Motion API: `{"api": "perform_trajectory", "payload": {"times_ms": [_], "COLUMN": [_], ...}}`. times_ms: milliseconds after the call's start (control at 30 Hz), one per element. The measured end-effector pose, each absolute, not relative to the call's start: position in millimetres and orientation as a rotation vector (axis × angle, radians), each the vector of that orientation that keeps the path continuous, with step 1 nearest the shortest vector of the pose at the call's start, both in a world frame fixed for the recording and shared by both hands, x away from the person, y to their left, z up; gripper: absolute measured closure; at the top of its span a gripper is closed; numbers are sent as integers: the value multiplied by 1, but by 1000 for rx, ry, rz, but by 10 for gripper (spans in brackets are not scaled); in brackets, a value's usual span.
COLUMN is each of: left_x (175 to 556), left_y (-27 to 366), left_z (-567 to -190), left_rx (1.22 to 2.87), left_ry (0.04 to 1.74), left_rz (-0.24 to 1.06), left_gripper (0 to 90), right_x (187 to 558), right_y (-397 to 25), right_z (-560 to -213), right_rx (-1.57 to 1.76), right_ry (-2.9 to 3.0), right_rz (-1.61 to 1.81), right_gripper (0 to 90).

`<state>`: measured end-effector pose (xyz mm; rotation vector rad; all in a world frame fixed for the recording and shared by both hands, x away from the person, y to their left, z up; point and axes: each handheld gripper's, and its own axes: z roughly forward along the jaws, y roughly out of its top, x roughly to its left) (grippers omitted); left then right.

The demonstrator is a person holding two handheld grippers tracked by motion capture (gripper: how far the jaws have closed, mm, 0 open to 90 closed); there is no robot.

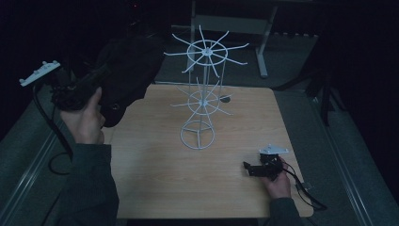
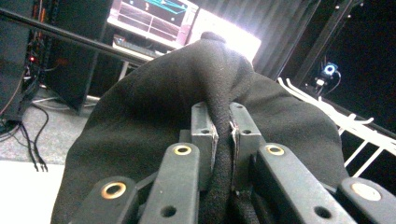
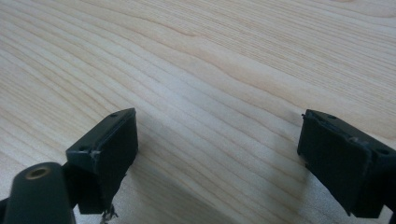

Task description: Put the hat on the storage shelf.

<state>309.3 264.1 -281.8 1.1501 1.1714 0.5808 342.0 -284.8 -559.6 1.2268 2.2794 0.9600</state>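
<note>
Left gripper (image 2: pixel 223 128) clamped on a fold of black beanie (image 2: pixel 196 93), held aloft left of the white wire rack (image 1: pixel 203 89). Right gripper (image 3: pixel 217 158) wide open, low over the wooden table (image 3: pixel 210 60). Risk: knit snagging on 1 prong, tipping the light rack.

Tongs (image 3: pixel 217 158) spread wide, low over bare wooden table (image 3: pixel 224 60)

Left claw (image 1: pixel 96 77) raised and clamped tight, right claw (image 3: pixel 217 154) low, jaws wide apart
</note>
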Motion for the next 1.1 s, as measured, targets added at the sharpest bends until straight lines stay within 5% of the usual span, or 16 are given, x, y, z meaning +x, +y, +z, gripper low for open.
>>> {"api": "perform_trajectory", "payload": {"times_ms": [1100], "left_x": [311], "left_y": [269], "left_z": [-270], "left_rx": [1058], "left_ry": [1103], "left_rz": [533], "left_gripper": [841], "right_x": [342], "right_y": [-285], "right_z": [-560], "right_rx": [1227], "right_ry": [2279], "right_rz": [960], "right_gripper": [119]}}
